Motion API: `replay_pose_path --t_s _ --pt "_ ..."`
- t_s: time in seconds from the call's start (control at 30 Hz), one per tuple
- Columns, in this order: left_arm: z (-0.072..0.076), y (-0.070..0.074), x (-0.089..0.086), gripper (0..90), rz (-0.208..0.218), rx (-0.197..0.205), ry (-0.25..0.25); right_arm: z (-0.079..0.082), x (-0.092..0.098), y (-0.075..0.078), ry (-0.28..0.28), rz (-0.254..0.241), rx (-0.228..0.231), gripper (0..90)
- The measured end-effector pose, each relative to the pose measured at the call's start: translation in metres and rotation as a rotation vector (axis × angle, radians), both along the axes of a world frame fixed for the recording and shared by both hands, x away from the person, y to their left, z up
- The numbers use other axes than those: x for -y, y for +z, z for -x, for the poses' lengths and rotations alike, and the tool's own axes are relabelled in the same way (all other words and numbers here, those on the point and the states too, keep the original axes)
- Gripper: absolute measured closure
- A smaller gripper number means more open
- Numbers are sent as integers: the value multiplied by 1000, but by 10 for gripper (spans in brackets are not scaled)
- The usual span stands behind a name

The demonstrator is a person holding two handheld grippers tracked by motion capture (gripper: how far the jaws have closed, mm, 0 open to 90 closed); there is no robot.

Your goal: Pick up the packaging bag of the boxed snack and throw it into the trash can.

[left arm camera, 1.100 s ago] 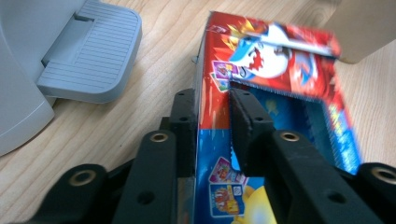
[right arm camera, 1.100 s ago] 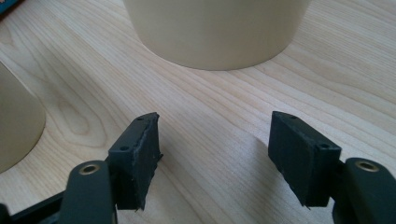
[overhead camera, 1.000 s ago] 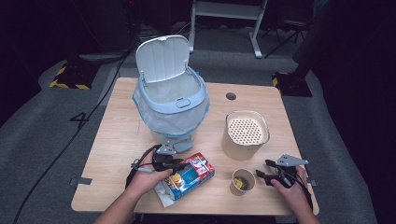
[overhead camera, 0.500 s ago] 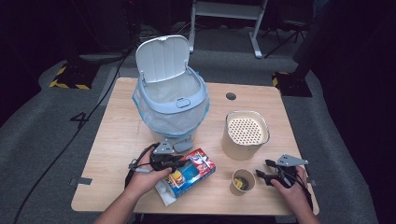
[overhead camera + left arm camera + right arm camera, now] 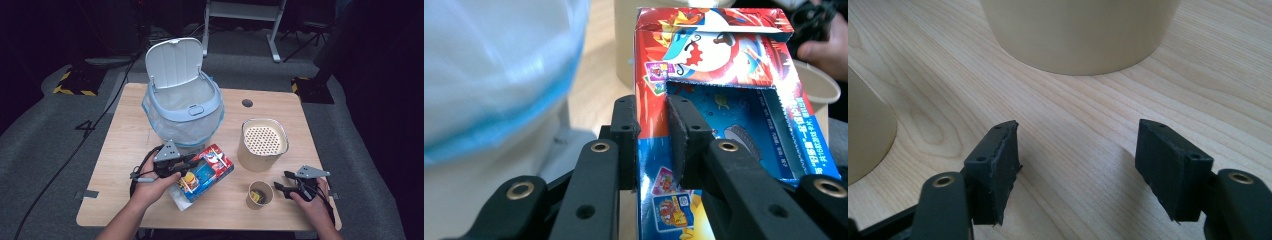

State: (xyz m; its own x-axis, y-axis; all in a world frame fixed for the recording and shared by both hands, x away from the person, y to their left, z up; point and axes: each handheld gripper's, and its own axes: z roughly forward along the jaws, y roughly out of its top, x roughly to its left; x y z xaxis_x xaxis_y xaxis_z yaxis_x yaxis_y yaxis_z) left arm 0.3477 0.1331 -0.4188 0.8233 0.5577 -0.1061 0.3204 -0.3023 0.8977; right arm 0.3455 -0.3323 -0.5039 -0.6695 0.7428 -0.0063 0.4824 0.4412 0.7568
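Gripping one wall of a red and blue cardboard box (image 5: 724, 75), the left gripper (image 5: 651, 142) has its jaws pinched on the torn edge of the box's open window, one pad inside and one outside. In the high view the box (image 5: 207, 170) sits tilted at the near middle of the wooden table (image 5: 125, 145), just in front of a pale blue bin (image 5: 182, 107) with its lid up and a clear bag lining it. The box looks light, thin-walled and easy to crush, so a hold on a folded edge or corner, as here, seems safest; the glossy print may be slippery. Its faces carry cartoon artwork and small lines of writing too fine to read, and no brand name can be made out. To the right stand a tall cream tub (image 5: 262, 145) with a perforated top and a small paper cup (image 5: 260, 195). The right gripper (image 5: 1078, 170) rests low over bare wood near the cup, jaws apart with nothing between them.
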Motion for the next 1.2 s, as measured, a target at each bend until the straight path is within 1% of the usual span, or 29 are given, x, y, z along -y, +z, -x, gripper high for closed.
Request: replay_pose_path --t_s 0.1,0.2,0.23,0.4,0.43,0.6,0.8,0.9,1.07,1.2 --pt "-1 15 -2 752 25 39 7 0 0 0 0 0 0 337" --pt "0 30 -4 752 55 70 14 0 0 0 -1 2 0 337" --pt "0 34 -4 752 60 73 12 0 0 0 0 0 0 337" --pt "-2 61 -7 752 84 125 20 0 0 0 -1 1 0 337" --pt "-3 65 -8 752 87 128 18 0 0 0 -1 2 0 337" --pt "-4 85 -7 752 105 169 20 0 0 0 0 0 0 337" --pt "-6 102 -4 752 118 195 19 0 0 0 0 0 0 337" --pt "-8 111 -5 752 133 194 15 0 0 0 0 0 0 337" --pt "-12 125 -5 752 163 208 25 0 0 0 0 0 0 337" --pt "-17 139 -7 752 170 230 42 0 0 0 -1 2 0 337"
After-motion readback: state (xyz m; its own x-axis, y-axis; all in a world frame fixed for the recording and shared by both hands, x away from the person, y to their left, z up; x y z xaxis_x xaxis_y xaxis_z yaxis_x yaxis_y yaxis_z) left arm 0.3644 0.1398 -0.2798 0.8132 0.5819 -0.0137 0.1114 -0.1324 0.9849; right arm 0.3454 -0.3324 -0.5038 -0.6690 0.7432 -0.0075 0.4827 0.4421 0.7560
